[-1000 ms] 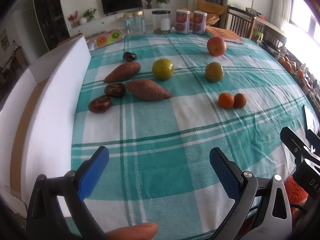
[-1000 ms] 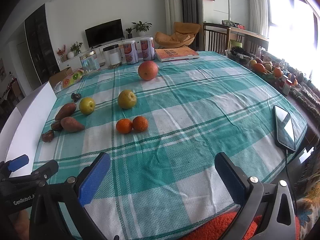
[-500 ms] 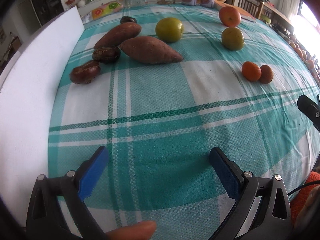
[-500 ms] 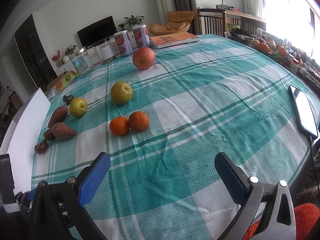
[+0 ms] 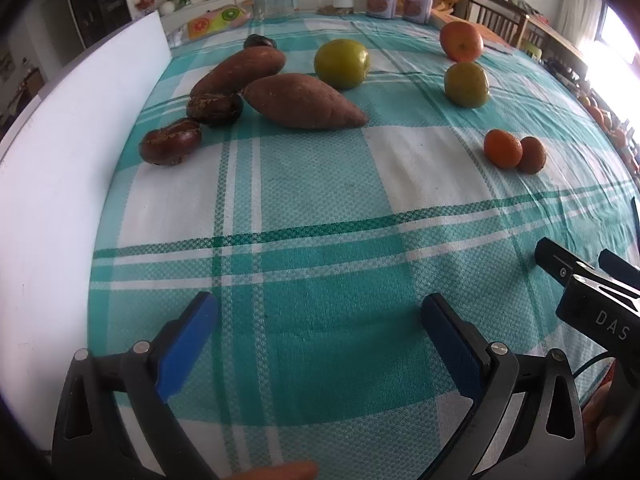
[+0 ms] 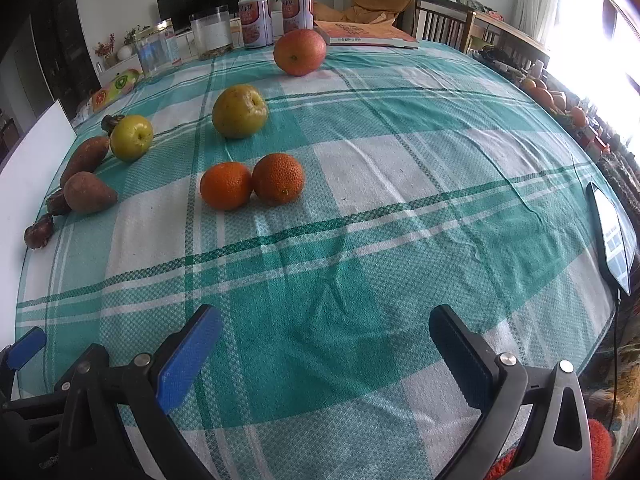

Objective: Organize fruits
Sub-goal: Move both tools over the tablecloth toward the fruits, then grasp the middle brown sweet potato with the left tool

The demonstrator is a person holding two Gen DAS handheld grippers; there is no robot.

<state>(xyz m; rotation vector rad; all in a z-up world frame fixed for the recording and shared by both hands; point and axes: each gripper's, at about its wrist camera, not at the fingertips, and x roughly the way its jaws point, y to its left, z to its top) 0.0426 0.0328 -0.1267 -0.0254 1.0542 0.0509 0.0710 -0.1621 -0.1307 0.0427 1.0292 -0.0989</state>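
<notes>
Looks like nothing's sorted yet: both the left gripper (image 5: 318, 334) and right gripper (image 6: 324, 344) hover wide open and empty, tangerines (image 6: 252, 184) at 11 o'clock, sweet potatoes (image 5: 280, 88) and the rest loose on the cloth (image 6: 360, 260).

Both wrist views low over tablecloth (image 5: 320, 208), facing shared fruit
</notes>
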